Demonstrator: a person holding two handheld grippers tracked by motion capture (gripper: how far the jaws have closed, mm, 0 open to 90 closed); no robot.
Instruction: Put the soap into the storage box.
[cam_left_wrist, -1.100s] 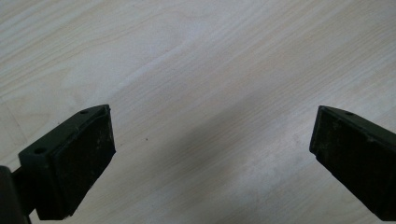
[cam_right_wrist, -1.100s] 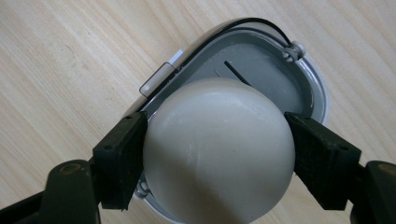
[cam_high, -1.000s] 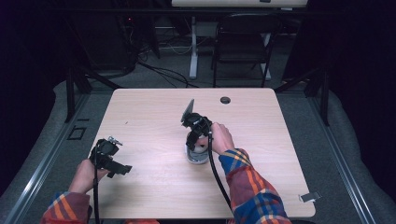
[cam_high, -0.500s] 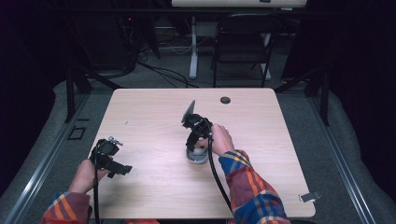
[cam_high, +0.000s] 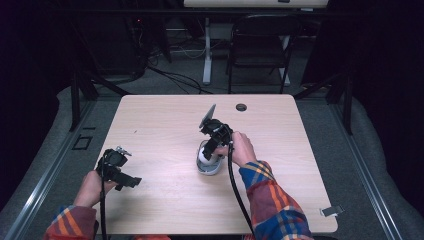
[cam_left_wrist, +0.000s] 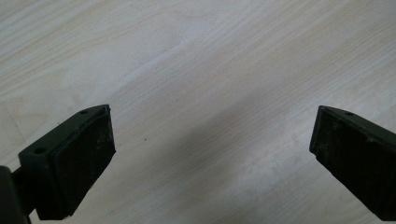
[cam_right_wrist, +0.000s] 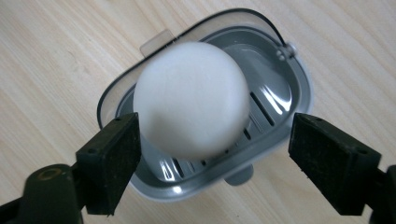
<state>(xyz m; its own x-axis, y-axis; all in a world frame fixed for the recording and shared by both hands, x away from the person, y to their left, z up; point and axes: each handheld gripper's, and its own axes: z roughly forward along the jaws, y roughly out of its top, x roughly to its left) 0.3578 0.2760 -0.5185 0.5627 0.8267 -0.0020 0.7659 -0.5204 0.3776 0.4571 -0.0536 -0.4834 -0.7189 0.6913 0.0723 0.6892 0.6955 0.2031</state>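
R gripper (cam_right_wrist: 212, 163) jaws wide, unclear if touching blurry white ball (cam_right_wrist: 191, 98) over grey dish (cam_right_wrist: 285, 84); L gripper (cam_left_wrist: 210, 158) wide open, empty, above table (cam_left_wrist: 196, 56)

My left gripper (cam_high: 131, 182) rests low near the tabletop's front-left corner, its 2 jaws spread wide apart. My right gripper (cam_high: 206, 154) points steeply down over the tabletop's middle, its 2 jaws parted, my right hand (cam_high: 242, 148) wrapped around it.

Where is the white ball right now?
The white ball sits in the grey dish mid-table, between the right hand-held gripper's open jaws.
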